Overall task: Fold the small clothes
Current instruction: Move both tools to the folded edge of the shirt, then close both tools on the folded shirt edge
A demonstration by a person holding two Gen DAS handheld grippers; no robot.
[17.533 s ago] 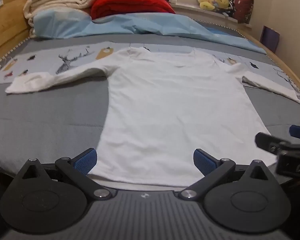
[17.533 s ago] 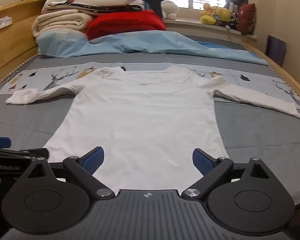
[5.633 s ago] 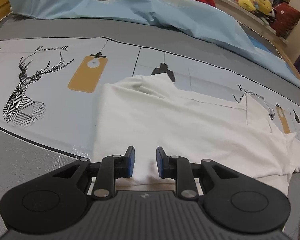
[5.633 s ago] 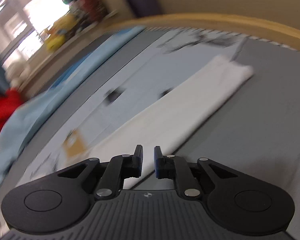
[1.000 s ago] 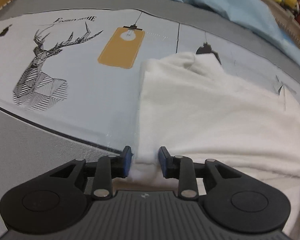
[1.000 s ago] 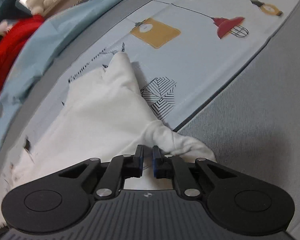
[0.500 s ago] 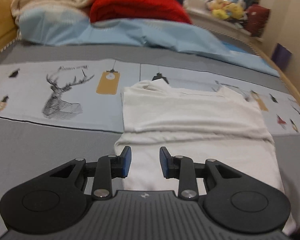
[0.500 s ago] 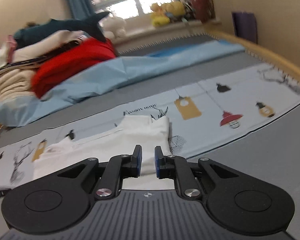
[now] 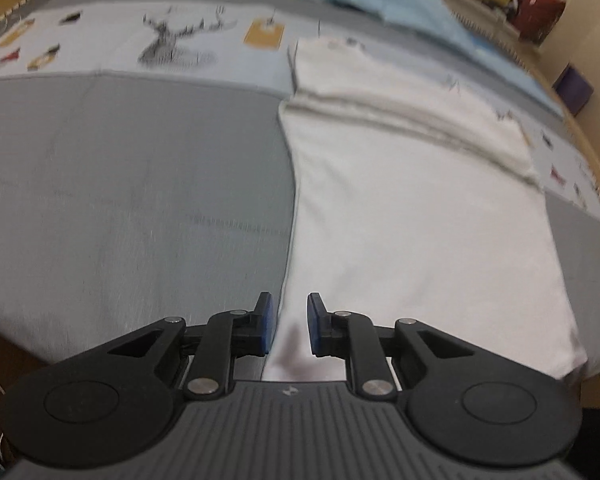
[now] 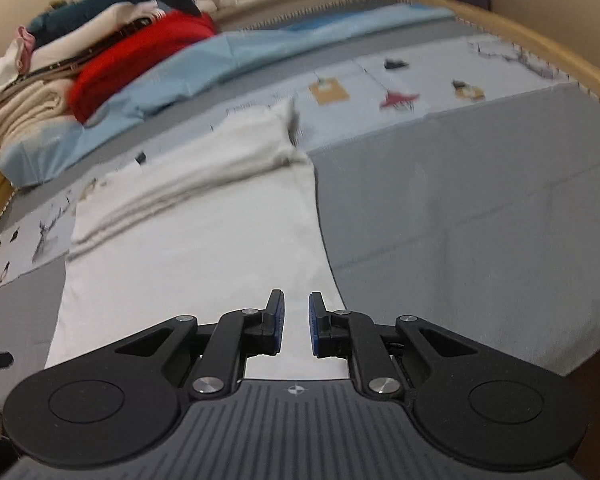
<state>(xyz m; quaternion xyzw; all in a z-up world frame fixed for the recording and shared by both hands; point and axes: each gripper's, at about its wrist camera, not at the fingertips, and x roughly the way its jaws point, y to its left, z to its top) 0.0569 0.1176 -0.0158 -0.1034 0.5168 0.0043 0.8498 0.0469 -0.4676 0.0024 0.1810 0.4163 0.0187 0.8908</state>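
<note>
Both tongs, left [image 9: 288, 328] and right [image 10: 296, 330], spread slightly over the shirt [image 9: 412, 216] hem corners (6 o'clock); I'd pinch there, since the cloth looks soft and limp.

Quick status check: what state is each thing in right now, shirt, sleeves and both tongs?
White shirt: flat on bed, body unfolded.
Sleeves: folded across chest.
Left tongs: slightly open, at the shirt's near left corner, gripping nothing.
Right tongs: slightly open, at the near right corner, gripping nothing.
</note>
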